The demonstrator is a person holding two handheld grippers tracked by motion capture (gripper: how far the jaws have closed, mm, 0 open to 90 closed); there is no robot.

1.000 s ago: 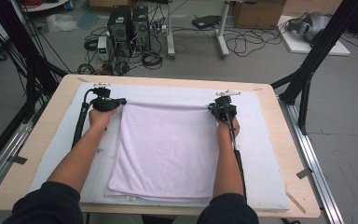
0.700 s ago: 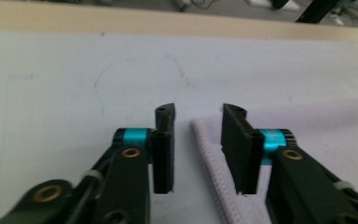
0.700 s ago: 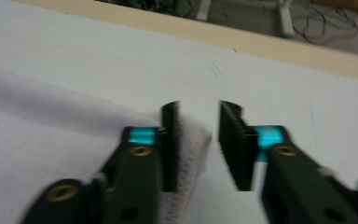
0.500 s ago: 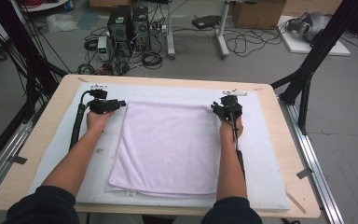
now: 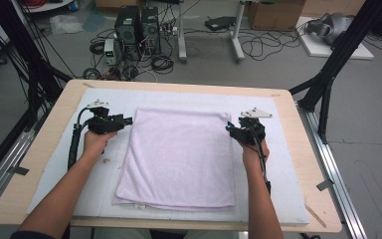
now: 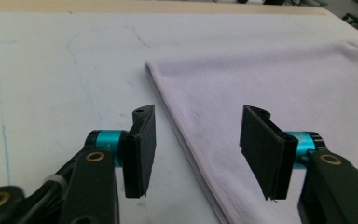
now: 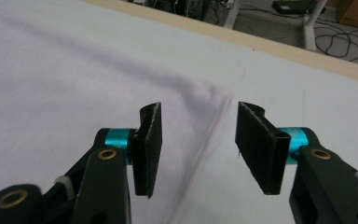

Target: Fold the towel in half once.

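A pale lilac towel (image 5: 179, 159) lies folded flat in the middle of the white mat (image 5: 54, 169). My left gripper (image 5: 128, 120) hovers just off the towel's far left corner, pointing right toward it. In the left gripper view my left gripper (image 6: 196, 144) is open above the towel's (image 6: 270, 79) side edge, pads apart from the cloth. My right gripper (image 5: 230, 129) sits beside the far right corner. In the right gripper view my right gripper (image 7: 198, 140) is open over that corner of the towel (image 7: 74, 70). Both pairs of jaws have just been opening, and neither holds anything.
The mat covers most of a wooden table (image 5: 308, 149). Black frame posts (image 5: 328, 74) stand at the table's far corners. Computers and cables (image 5: 139, 30) lie on the floor beyond it. Bare mat lies left and right of the towel.
Both grippers were shut at the towel's far corners and now stand open. Each hand has drawn back toward the person. The towel rests flat.
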